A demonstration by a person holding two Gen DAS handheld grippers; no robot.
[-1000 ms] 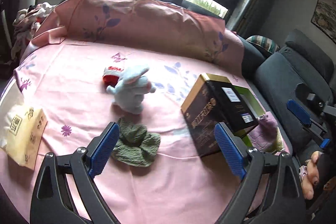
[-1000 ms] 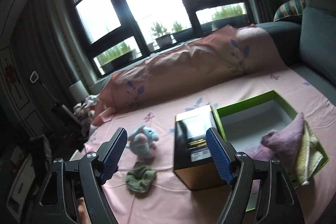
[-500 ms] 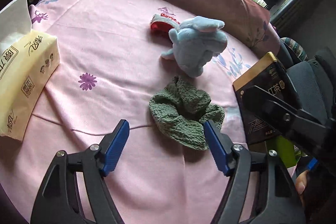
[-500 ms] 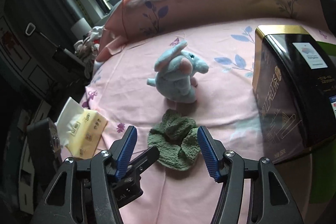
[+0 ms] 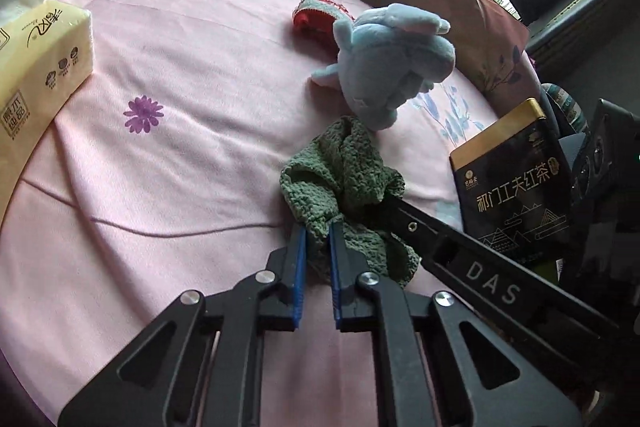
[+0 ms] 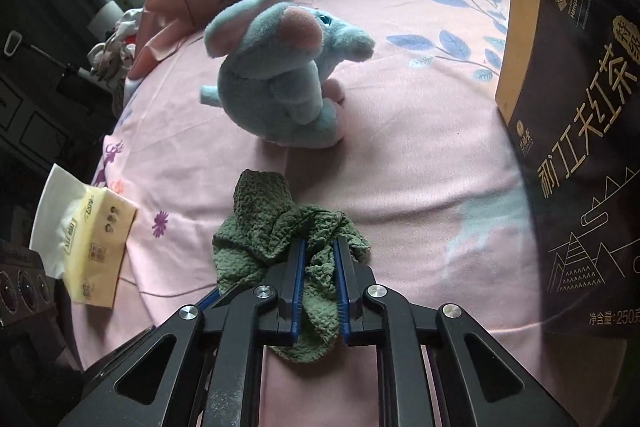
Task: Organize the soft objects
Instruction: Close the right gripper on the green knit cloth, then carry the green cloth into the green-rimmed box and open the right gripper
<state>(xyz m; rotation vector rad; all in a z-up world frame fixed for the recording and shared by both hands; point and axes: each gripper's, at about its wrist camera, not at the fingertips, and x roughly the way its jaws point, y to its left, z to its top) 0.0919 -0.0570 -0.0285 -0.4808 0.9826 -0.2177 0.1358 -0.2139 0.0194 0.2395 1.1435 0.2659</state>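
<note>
We have both grippers pinched onto the green cloth point(image 5: 344, 179), which lies crumpled on the pink bedsheet point(image 5: 180, 167) just in front of the blue plush elephant point(image 5: 392, 63). Our left gripper point(image 5: 318, 239) clamps the cloth's near edge, a fold of green terry pressed between its blue pads point(image 5: 299, 267). Our right gripper point(image 6: 319, 259) bites a thicker bunch on the side of the cloth away from the elephant, also closed tight on fabric.

Taking the cloth as our landmark: the elephant stands just behind it, nearly touching its far fold; the black tea box point(image 5: 512, 183) stands to its right; the yellow tissue pack point(image 5: 36, 67) lies well off to its left; a small red-and-white item point(image 5: 316, 15) sits beyond the elephant.

Several things could go wrong, we judge. Each grip holds only a small pinch of loose terry, so a quick lift or a pull apart may let one fold slide out and the cloth hang from a single side. The two grips sit close together, so spreading it flat may need regripping. The elephant is so near that the rising cloth could drag against it and tip it over. We may also have caught some bedsheet under the pads, though we cannot tell that here.
</note>
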